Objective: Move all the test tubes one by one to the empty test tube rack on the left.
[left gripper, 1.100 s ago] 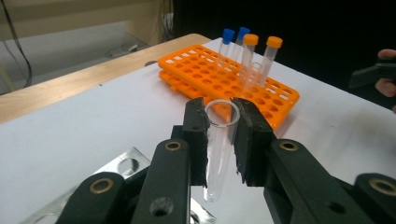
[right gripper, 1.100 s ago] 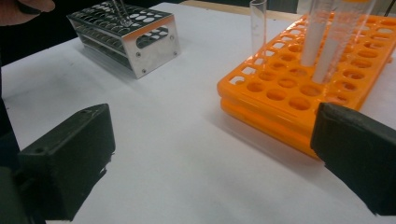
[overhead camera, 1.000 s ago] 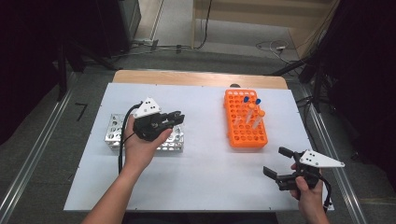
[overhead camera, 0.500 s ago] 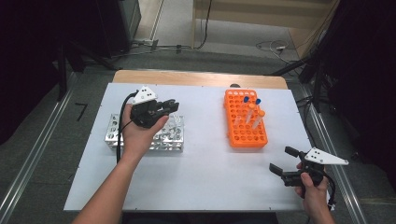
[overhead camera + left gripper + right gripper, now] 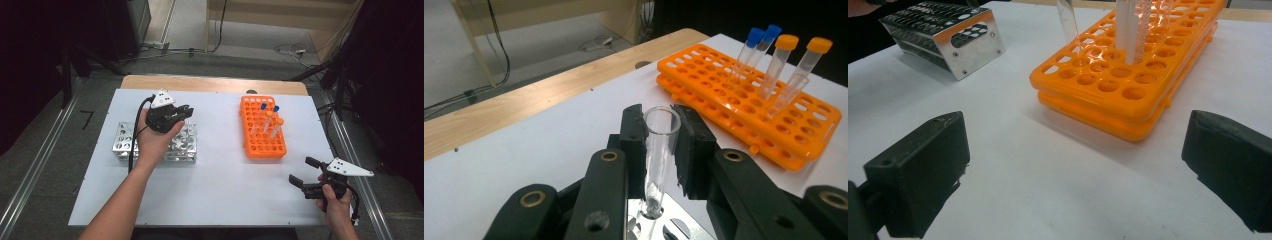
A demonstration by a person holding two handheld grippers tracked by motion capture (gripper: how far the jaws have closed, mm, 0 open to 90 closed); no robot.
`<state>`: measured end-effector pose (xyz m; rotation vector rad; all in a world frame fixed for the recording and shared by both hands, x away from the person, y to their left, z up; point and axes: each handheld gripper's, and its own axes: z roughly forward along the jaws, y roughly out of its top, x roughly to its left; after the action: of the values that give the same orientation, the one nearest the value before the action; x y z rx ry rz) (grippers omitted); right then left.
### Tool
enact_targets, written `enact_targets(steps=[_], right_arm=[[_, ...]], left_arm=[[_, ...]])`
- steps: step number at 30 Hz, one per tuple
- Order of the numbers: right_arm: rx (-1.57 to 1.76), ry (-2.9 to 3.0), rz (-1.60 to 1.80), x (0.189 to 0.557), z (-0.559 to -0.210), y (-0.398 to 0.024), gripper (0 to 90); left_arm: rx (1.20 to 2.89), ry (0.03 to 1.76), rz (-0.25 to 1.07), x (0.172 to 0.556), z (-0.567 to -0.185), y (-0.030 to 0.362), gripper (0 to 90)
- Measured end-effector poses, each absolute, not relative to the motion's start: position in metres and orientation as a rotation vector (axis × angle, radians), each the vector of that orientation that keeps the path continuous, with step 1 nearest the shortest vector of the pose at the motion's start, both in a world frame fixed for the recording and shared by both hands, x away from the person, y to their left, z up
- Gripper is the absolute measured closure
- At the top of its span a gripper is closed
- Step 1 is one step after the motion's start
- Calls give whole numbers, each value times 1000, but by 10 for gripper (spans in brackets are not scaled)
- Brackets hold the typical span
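In the high view, the left gripper (image 5: 176, 114) hangs over the far edge of the shiny metal test-tube rack (image 5: 125, 142), which stands on the white table (image 5: 220, 175). The orange plastic tube rack (image 5: 257, 142) stands well apart to the right, holding capped tubes. The right gripper (image 5: 306, 172) hovers near the table's near right corner, its jaws spread wide with nothing between them.

In the left gripper view, the left gripper's (image 5: 663, 137) black pads are closed on a clear glass test tube (image 5: 658, 155). The tube is uncapped, with an open round rim at the top, and see-through along its length. It stands nearly upright, and its rounded bottom sits in a hole of the metal rack (image 5: 674, 225) below. Beyond it, the orange rack (image 5: 744, 105) carries two blue-capped tubes (image 5: 756, 45) and two orange-capped tubes (image 5: 794, 60).

In the right gripper view, the right gripper (image 5: 1073, 165) is wide open above bare table (image 5: 1048, 190), with the orange rack (image 5: 1128, 65) ahead and the metal rack (image 5: 948, 35) further left.
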<state>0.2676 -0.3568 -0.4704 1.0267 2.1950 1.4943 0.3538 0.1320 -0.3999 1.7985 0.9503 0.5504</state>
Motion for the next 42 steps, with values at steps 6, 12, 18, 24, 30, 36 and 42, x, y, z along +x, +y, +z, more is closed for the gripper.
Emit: enact_targets(steps=[6,12,18,24,30,36,42], right_arm=[[1026,2191,1494,268,-470,-356,0],[1032,2197,1485,267,-470,-355,0],[1025,2197,1482,268,-471,-354,0],[1024,2197,1480,268,-471,-354,0],[1029,2199,1481,269,-472,-353,0],[1020,2195,1476,270,-471,-354,0],[1023,2193,1476,274,-471,-353,0]], left_arm=[[1846,956,568,357,-406,125,765],[1883,968,567,361,-415,118,765],[1903,1003,572,362,-424,115,764],[1928,1019,556,363,-434,115,761],[1894,1014,531,361,-432,117,707],[1794,1001,507,346,-424,122,461],[1730,951,453,319,-420,126,240]])
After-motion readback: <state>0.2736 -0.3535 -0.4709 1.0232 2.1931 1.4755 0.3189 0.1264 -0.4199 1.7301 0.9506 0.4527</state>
